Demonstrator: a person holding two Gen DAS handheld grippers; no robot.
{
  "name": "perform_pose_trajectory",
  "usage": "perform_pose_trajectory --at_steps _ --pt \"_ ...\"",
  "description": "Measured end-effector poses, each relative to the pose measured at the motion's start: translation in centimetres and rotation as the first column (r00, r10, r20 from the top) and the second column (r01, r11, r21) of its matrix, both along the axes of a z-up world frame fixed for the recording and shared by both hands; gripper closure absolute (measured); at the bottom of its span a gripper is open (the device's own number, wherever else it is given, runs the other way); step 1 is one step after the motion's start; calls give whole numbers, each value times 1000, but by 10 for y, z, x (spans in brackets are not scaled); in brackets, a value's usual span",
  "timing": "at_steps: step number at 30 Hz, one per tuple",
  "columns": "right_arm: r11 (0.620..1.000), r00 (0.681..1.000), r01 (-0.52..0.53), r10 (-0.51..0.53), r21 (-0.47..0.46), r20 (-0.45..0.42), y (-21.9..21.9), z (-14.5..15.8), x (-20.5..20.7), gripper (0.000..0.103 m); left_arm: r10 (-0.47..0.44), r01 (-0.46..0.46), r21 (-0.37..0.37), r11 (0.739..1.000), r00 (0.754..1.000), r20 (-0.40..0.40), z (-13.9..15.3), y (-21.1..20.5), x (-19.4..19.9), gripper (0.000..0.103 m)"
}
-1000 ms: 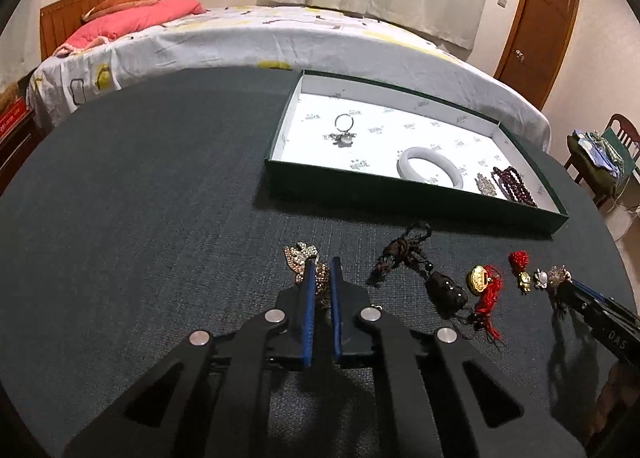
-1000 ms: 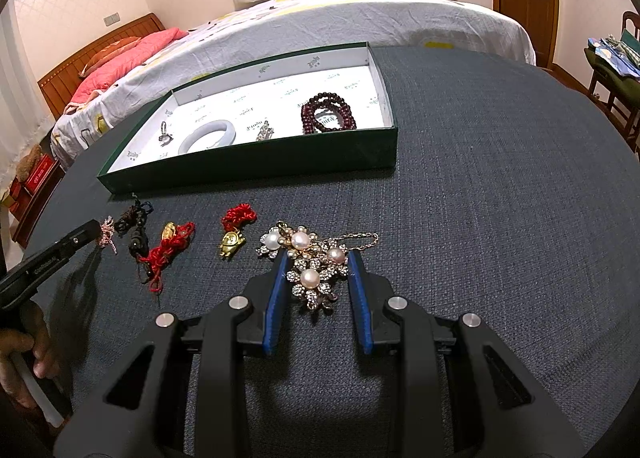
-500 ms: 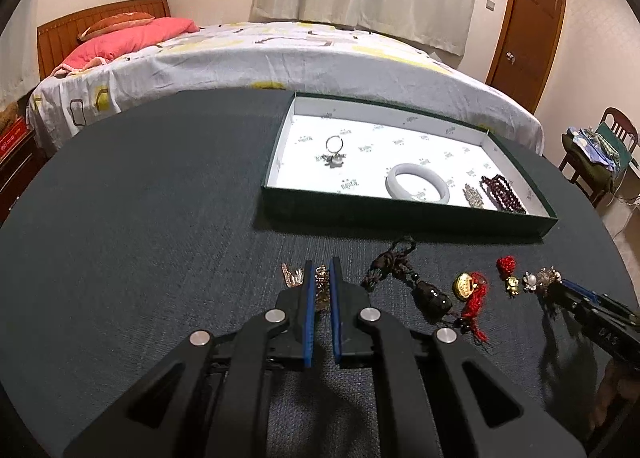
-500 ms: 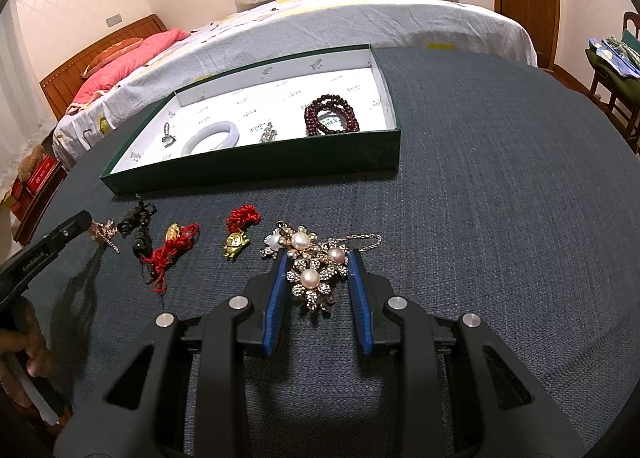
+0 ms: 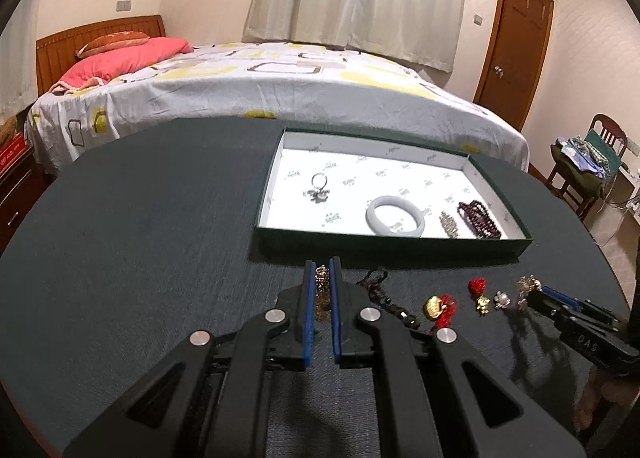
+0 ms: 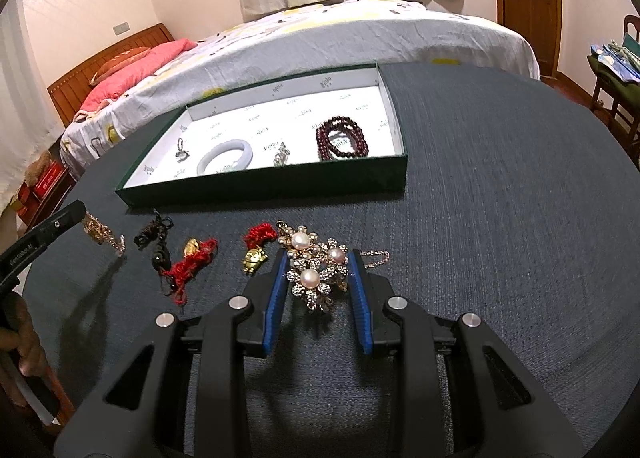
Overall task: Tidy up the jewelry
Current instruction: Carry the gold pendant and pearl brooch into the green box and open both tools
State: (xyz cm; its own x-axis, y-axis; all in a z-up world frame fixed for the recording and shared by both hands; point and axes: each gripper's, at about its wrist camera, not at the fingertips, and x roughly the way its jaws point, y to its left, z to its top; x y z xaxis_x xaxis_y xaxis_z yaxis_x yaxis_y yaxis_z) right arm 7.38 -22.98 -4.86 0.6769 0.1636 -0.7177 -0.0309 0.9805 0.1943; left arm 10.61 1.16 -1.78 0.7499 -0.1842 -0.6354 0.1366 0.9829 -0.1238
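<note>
Nearest of all, the left tongs (image 5: pixel 322 278) had their blue pads pinched on a small gold rhinestone piece (image 5: pixel 321 281), which hung between the tips, lifted off the dark table (image 5: pixel 152 225) (the right-wrist view showed it dangling clear of the cloth just under the black tip). The right tongs (image 6: pixel 319 272) stood spread apart, one blue pad on either side of the pearl flower brooch (image 6: pixel 314 264), which lay flat on the table between them; I could not tell whether either pad touched it.

A little beyond, a loose row of pieces lay along the table: a black knotted charm (image 6: pixel 156 242), a gold pendant on red cord (image 6: pixel 192 258), and a small gold figure with a red knot (image 6: pixel 256 248), this last just beside the brooch on its left.

Further on sat the green tray (image 6: pixel 264 185) with its white printed lining. Inside it lay a ring (image 5: pixel 318 187) towards the left end, a pale bangle (image 5: pixel 395 215) near the front wall, a little sparkling clip (image 5: pixel 449 223) beside that, and dark red beads (image 5: pixel 478 217) at the right end.

Behind the table stood the bed (image 5: pixel 248 85) with its pink pillow.
</note>
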Motion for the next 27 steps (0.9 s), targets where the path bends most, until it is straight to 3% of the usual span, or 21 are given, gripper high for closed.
perform_pose_trajectory --at_steps 13,27 --pt "1000 995 -9 7 21 95 -2 38 6 74 -48 52 -35 998 992 113 47 -15 7 96" --pt "1000 982 -21 18 13 188 5 70 55 74 -72 81 -35 996 976 206 72 -28 59 96"
